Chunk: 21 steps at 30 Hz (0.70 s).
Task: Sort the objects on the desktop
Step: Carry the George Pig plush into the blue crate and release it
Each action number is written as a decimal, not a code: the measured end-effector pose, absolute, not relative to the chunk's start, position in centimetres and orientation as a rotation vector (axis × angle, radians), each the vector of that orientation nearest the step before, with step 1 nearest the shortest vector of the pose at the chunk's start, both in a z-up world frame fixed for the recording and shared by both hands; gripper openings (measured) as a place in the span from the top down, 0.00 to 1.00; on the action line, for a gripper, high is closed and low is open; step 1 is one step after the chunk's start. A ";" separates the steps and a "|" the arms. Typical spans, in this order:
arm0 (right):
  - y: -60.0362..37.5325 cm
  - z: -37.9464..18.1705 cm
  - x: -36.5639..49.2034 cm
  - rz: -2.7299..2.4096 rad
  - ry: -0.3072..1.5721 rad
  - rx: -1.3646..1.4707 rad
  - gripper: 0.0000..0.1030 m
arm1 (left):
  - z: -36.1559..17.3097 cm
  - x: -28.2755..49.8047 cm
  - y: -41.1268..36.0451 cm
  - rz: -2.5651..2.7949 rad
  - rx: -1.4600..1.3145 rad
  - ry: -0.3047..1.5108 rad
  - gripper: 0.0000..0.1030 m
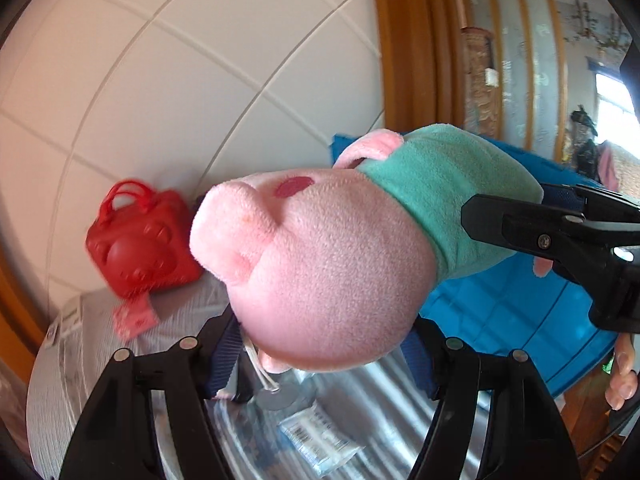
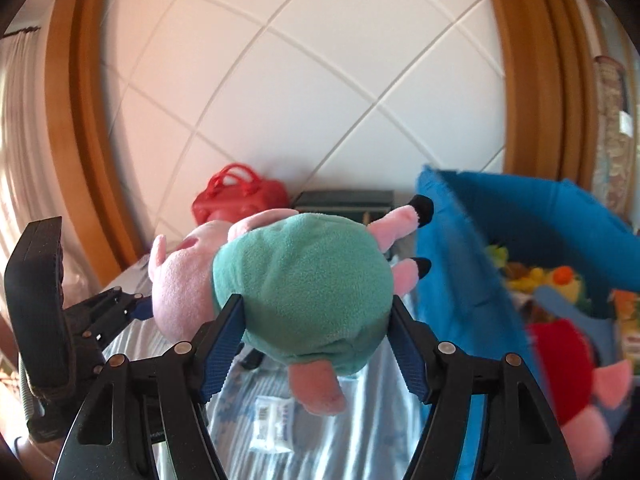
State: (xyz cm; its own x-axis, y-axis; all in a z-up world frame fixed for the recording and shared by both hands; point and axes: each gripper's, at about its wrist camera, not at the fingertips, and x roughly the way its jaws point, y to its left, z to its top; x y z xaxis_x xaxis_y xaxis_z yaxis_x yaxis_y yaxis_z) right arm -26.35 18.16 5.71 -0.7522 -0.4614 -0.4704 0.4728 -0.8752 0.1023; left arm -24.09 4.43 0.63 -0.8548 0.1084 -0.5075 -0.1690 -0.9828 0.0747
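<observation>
A plush pig with a pink head and a teal-green body hangs in the air, carried by both grippers. My left gripper is shut on its pink head. My right gripper is shut on the green body, blue pads pressing both sides. In the left wrist view the right gripper reaches in from the right against the green body. In the right wrist view the left gripper shows at the left by the head. The pig's legs point toward a blue fabric bin.
The blue bin holds several soft toys, one of them red. A red toy handbag and a dark box stand by the white tiled wall. A small white packet lies on the striped cloth below. Fingers of a hand show at the right.
</observation>
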 end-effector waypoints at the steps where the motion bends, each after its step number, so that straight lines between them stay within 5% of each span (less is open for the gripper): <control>1: 19.2 6.5 -26.1 -2.575 0.025 0.658 0.32 | 1.3 -24.3 5.4 2.871 -0.762 0.187 0.32; 12: 32.4 12.3 -26.0 -2.822 -0.090 0.610 0.32 | 7.4 -29.0 19.7 2.633 -0.667 0.351 0.32; 21: 41.9 11.4 -27.9 -2.921 -0.211 0.757 0.32 | 5.7 -33.9 29.6 2.476 -0.818 0.446 0.31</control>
State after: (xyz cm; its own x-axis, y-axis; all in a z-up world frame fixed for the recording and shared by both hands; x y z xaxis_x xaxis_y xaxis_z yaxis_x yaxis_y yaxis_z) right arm -27.88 41.86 11.44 -0.8683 -0.1472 -0.4737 0.0776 -0.9835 0.1635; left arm -33.91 29.59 5.73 -0.6997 0.3477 -0.6241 -0.5437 -0.8258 0.1496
